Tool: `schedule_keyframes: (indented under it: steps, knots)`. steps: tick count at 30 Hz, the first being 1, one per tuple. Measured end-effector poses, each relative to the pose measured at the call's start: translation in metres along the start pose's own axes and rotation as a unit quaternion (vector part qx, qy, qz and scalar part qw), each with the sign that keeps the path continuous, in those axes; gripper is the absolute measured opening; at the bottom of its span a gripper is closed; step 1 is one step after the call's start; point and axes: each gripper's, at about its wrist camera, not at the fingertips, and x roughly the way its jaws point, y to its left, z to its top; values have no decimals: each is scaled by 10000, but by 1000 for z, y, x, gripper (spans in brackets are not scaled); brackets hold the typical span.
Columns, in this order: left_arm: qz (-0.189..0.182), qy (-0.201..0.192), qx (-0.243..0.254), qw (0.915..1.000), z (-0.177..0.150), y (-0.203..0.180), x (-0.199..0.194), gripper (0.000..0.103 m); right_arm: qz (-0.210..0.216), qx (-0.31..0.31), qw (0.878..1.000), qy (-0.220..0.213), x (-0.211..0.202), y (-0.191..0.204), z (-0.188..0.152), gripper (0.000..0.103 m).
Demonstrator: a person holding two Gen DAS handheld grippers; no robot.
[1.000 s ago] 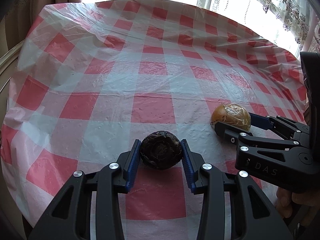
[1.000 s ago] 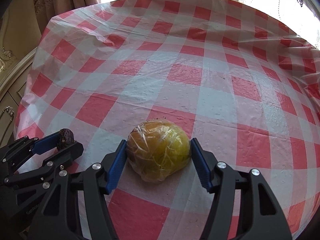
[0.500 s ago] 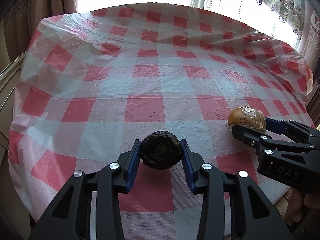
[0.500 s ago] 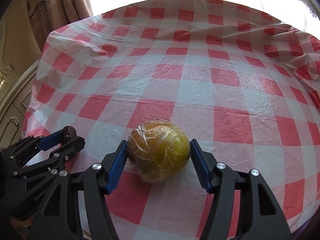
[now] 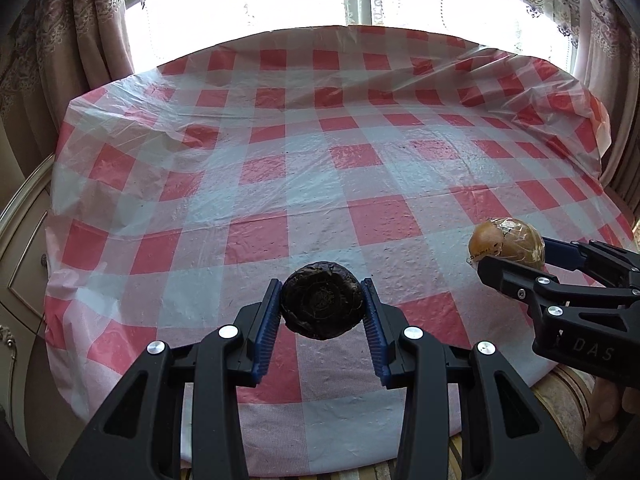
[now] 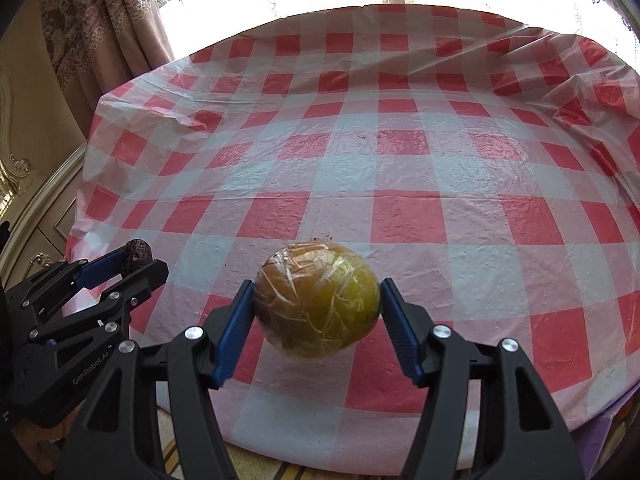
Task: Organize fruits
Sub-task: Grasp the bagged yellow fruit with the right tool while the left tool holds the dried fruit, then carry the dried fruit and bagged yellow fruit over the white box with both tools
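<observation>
My left gripper [image 5: 322, 307] is shut on a dark wrinkled round fruit [image 5: 322, 305], held off the table above its near edge. My right gripper [image 6: 317, 301] is shut on a yellow-orange fruit wrapped in clear film [image 6: 317, 299], also lifted clear of the cloth. In the left wrist view the wrapped fruit [image 5: 505, 242] and the right gripper [image 5: 520, 258] show at the right edge. The right wrist view shows the left gripper [image 6: 134, 258] at the lower left, gripping the dark fruit [image 6: 137, 251].
A round table under a red-and-white checked plastic cloth [image 5: 320, 168] fills both views. Behind it stands a bright window with lace curtains [image 5: 256, 4]. A cream cabinet [image 6: 24, 184] is at the left. A hand [image 5: 608, 412] holds the right gripper.
Both grippers have drawn back from the table and risen a little with their fruits still held, so the whole tabletop and the window now show. The views have also rolled slightly.
</observation>
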Motion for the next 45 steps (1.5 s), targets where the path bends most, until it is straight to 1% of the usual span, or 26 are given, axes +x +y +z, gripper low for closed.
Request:
schedule_keyframes:
  steps: [5, 15, 20, 25, 29, 34, 38, 41, 43, 45]
  knots:
    - [49, -74, 247, 9997, 2, -17, -10, 39, 41, 152, 9998, -119, -19, -12, -8, 63]
    - [-3, -150, 503, 9986, 8, -39, -25, 39, 59, 399, 9987, -321, -57, -38, -27, 63]
    - [-218, -174, 768, 9967, 9, -67, -33, 39, -12, 535, 9979, -372, -77, -58, -41, 63]
    - [-528, -173, 1074, 9927, 7, -102, -41, 39, -236, 698, 9964, -416, -100, -86, -58, 63]
    - [-766, -179, 1320, 9881, 4, -130, -47, 39, -484, 939, 9936, -387, -118, -119, -77, 63]
    - [-1095, -168, 1674, 9796, -2, -170, -53, 39, -901, 1273, 9871, -369, -143, -165, -101, 63]
    - [-1456, -133, 1971, 9694, -9, -205, -60, 39, -1242, 1519, 9799, -362, -163, -200, -116, 63]
    - [-1765, -101, 2211, 9591, -15, -233, -67, 39, -1423, 1598, 9763, -318, -173, -220, -123, 63]
    - [-2026, -24, 2379, 9499, -20, -252, -71, 39, -1522, 1620, 9745, -303, -179, -229, -128, 63]
    - [-2200, 21, 2587, 9406, -27, -271, -75, 39, -1628, 1621, 9730, -234, -183, -238, -134, 63]
